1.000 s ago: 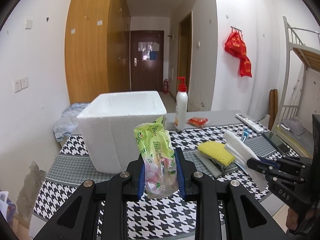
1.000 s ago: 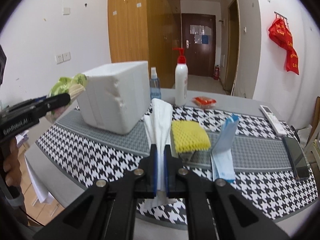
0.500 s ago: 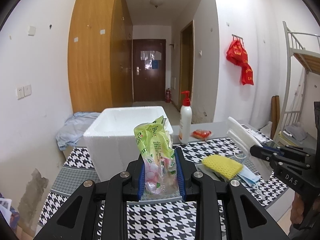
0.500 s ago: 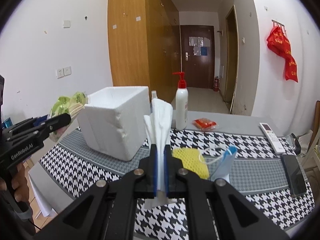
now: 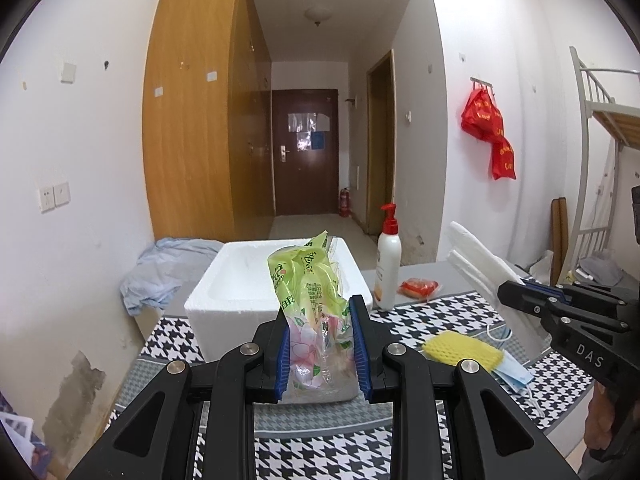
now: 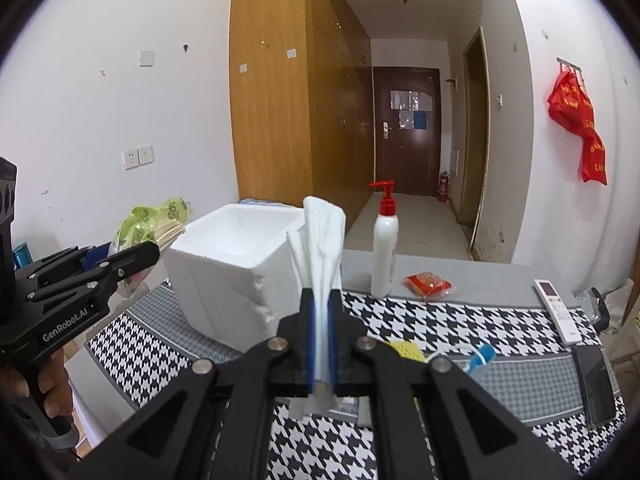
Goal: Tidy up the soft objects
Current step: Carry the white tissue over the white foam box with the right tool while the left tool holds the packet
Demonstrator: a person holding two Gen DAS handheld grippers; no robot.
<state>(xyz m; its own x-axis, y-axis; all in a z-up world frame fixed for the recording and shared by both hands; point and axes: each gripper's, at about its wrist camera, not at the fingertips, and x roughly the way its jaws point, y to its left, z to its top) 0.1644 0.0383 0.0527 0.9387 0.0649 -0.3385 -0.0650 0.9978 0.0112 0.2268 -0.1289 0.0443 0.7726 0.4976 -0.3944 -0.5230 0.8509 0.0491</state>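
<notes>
My left gripper [image 5: 320,344] is shut on a green plastic tissue pack [image 5: 310,300], held in the air in front of the open white foam box [image 5: 248,284]. My right gripper [image 6: 320,344] is shut on a folded white cloth [image 6: 322,248], held upright above the table, right of the foam box [image 6: 224,272]. The left gripper and pack also show in the right wrist view [image 6: 120,264], left of the box. A yellow sponge [image 5: 462,354] and a blue face mask [image 5: 514,376] lie on the checkered tablecloth [image 5: 440,316].
A white pump bottle [image 6: 384,252] and a red snack packet [image 6: 428,284] stand behind the box. A remote [image 6: 558,310] and a phone [image 6: 596,384] lie at the table's right end. A blue cloth heap [image 5: 160,272] lies left of the box by the wall.
Both grippers have risen with their loads, so the foam box's open top now shows. The sponge and mask have dropped lower in view.
</notes>
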